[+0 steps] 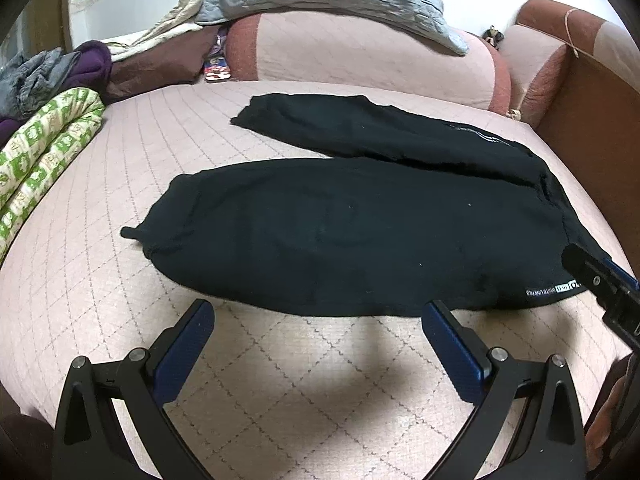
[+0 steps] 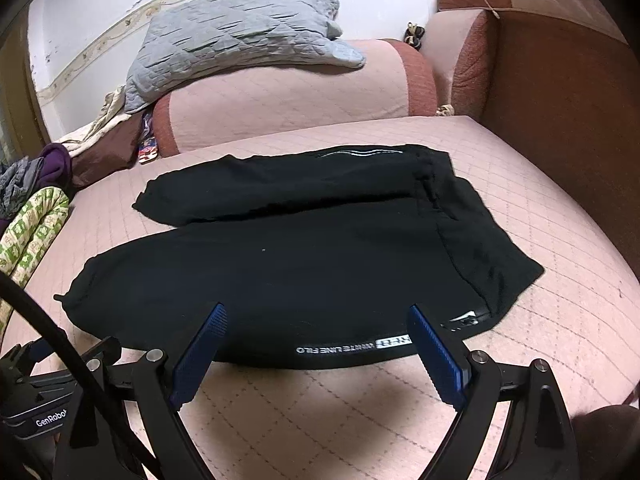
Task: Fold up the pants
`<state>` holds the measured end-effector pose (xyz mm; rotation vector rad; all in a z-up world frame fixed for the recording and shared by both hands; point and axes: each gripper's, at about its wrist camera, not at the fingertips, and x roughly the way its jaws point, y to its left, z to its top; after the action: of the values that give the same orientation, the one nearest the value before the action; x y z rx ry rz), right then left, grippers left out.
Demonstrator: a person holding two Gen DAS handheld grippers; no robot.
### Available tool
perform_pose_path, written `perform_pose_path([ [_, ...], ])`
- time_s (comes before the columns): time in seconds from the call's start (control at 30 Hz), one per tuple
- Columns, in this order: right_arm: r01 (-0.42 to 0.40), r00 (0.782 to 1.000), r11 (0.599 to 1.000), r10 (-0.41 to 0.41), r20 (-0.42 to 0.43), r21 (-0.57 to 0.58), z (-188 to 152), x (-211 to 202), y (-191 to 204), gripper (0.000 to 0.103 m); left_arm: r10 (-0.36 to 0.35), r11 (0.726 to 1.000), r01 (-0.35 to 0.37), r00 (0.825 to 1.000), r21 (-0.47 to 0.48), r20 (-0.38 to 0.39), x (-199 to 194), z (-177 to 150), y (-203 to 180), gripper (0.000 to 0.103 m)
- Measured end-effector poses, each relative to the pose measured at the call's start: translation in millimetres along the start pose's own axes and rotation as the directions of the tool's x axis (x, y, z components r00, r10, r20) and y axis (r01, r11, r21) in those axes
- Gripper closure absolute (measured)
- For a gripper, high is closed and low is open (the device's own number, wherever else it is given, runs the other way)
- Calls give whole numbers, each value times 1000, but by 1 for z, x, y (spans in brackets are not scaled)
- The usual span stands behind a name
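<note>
Both grippers, left (image 1: 318, 322) and right (image 2: 318, 326), are hovering wide-jawed beside unfolded black pants (image 1: 340, 232); next, gripping the near leg's edge.

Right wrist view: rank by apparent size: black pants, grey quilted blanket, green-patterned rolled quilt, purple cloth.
1. Black pants
2. Grey quilted blanket, though farther away
3. Green-patterned rolled quilt, cut off by the frame
4. Purple cloth

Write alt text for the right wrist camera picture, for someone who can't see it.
Black pants lie spread on a pink quilted sofa seat, legs pointing left, white lettering along the near edge. The open right gripper hovers at that edge, holding nothing. A grey quilted blanket lies over the sofa back.
</note>
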<state>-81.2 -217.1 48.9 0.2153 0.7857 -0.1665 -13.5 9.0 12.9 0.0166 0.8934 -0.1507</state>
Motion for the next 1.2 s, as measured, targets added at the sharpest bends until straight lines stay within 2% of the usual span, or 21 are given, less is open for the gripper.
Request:
perform_pose_path([
  [0.1, 33, 999, 999, -33, 1, 11, -1, -7, -5, 9, -20, 1000, 20, 999, -13, -32, 8, 1, 7, 0],
  [0.23, 72, 997, 997, -72, 11, 16, -4, -20, -17, 9, -17, 996, 10, 996, -89, -83, 21, 5, 23, 0],
  [0.37, 80, 996, 995, -78, -33, 52, -6, -19, -31, 9, -2, 991, -12, 994, -132, -109, 27, 7, 33, 0],
  [0.47, 78, 995, 994, -74, -65, 74, -13, -11, -39, 9, -8, 985, -8, 996, -170, -91, 20, 18, 45, 0],
  [0.53, 60, 994, 992, -50, -93, 113, -17, -4, -46, 9, -2, 983, -8, 999, -185, -54, 8, 30, 57, 0],
  [0.73, 38, 989, 972, -2, -151, 232, -25, 18, -76, 9, 86, 980, -87, 996, -178, -13, 6, 66, 100, 0],
  [0.8, 40, 986, 960, 8, -168, 278, -26, 24, -88, 9, 102, 978, -107, 994, -181, -36, 18, 72, 111, 0],
  [0.97, 63, 986, 947, -10, -166, 315, -18, 30, -98, 9, 80, 975, -109, 986, -194, -149, 66, 70, 130, 0],
  [1.07, 92, 985, 948, -41, -170, 305, -7, 42, -97, 8, 115, 979, -143, 976, -144, -186, 84, 64, 131, 0],
  [1.1, 98, 983, 948, -46, -177, 302, -2, 48, -97, 11, 124, 983, -146, 976, -111, -180, 84, 64, 126, 1],
  [1.13, 109, 981, 946, -53, -187, 307, 3, 54, -99, 26, 115, 987, -133, 977, -94, -179, 83, 64, 124, 6],
  [1.17, 138, 978, 937, -77, -194, 321, 7, 56, -102, 39, 105, 989, -122, 978, -86, -178, 81, 64, 121, 22],
  [1.2, 159, 975, 930, -94, -202, 331, 9, 57, -105, 64, 105, 990, -120, 979, -80, -173, 77, 64, 119, 38],
])
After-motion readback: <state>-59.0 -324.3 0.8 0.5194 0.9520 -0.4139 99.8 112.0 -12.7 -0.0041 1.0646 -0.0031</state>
